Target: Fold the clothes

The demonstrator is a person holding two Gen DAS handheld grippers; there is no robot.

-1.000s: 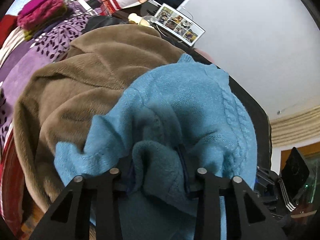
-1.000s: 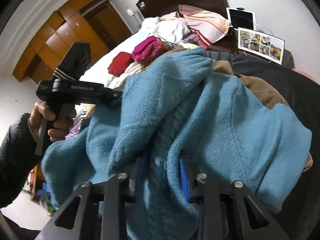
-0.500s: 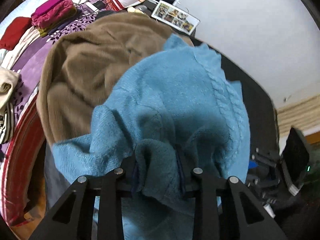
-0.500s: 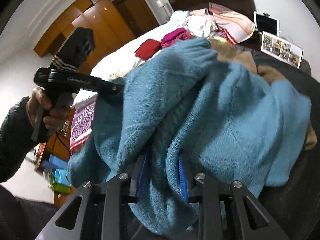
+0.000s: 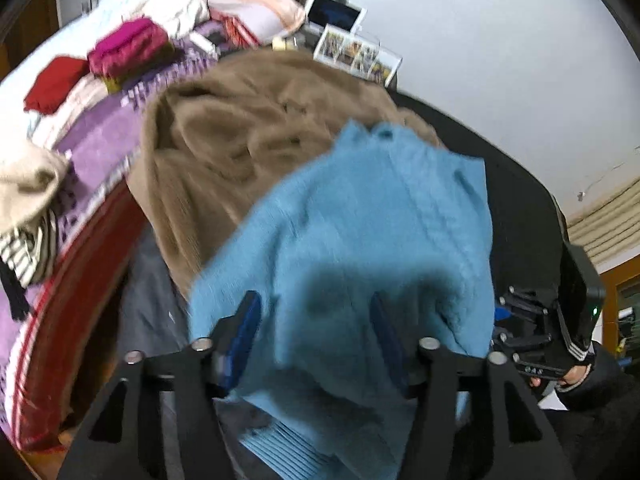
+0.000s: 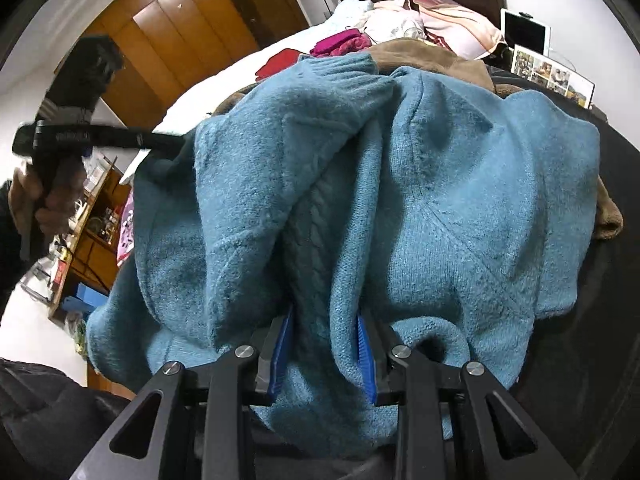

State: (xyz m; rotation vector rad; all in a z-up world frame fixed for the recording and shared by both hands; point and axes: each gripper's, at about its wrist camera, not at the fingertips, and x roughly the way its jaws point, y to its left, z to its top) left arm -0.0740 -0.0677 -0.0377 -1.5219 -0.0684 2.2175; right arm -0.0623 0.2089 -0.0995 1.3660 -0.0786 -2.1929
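Note:
A blue cable-knit sweater lies over a brown garment on a dark surface. In the left wrist view my left gripper stands open, its blue pads wide apart, with the sweater's hem lying loose between them. In the right wrist view my right gripper is shut on a bunched fold of the blue sweater, cable knit pinched between the blue pads. The left gripper's body shows at the left, next to the sweater's edge. The right gripper's body shows at the right of the left wrist view.
A bed with a purple patterned cover carries folded red and magenta clothes, a cream and striped pile and pillows. A tablet and photo frame stand by the wall. Wooden wardrobes are behind.
My left gripper has opened and let go of the sweater fold, which now hangs flatter. The right gripper keeps its hold. Both views have pulled back and up.

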